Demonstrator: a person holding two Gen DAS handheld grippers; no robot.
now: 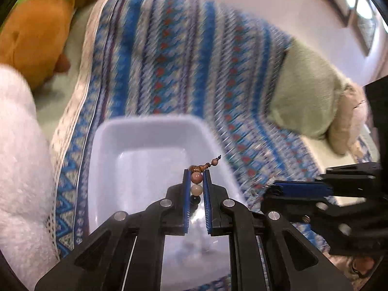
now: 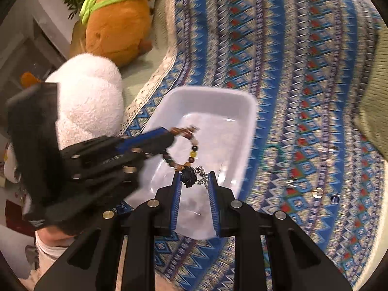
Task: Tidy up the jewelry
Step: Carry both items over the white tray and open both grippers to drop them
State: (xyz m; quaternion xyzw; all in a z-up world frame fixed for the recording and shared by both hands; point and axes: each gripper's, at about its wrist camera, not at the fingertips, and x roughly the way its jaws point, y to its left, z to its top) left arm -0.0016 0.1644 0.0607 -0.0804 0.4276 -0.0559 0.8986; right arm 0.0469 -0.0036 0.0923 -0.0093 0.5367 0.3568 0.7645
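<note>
Both grippers hold jewelry over the white tray (image 2: 245, 131).
The left gripper (image 1: 196, 178) has its fingers clamped on the bead bracelet (image 2: 191, 148); the right gripper (image 2: 194, 181) fingers are clamped on a dark charm (image 2: 189, 178), near the tray's near rim.

Plastic, polished beads and woven cloth

The tray (image 2: 247, 111) looks like smooth white plastic with a glossy, reflective floor. The bracelet (image 2: 191, 149) is strung with rounded, polished beads, some glassy and translucent, a few that look like wood, though blur makes that uncertain. A matt black rose charm (image 2: 189, 177) hangs beside shiny silver-coloured metal links (image 2: 202, 178). The fingers (image 1: 186, 189) are lined with ribbed blue pads on matt black plastic frames, pinned with bright metal rivets (image 1: 166, 203). The blanket (image 2: 303, 72) is a coarse woven cloth. The white plush (image 2: 89, 99) is fluffy, the orange plush (image 2: 116, 26) short-napped.
</note>
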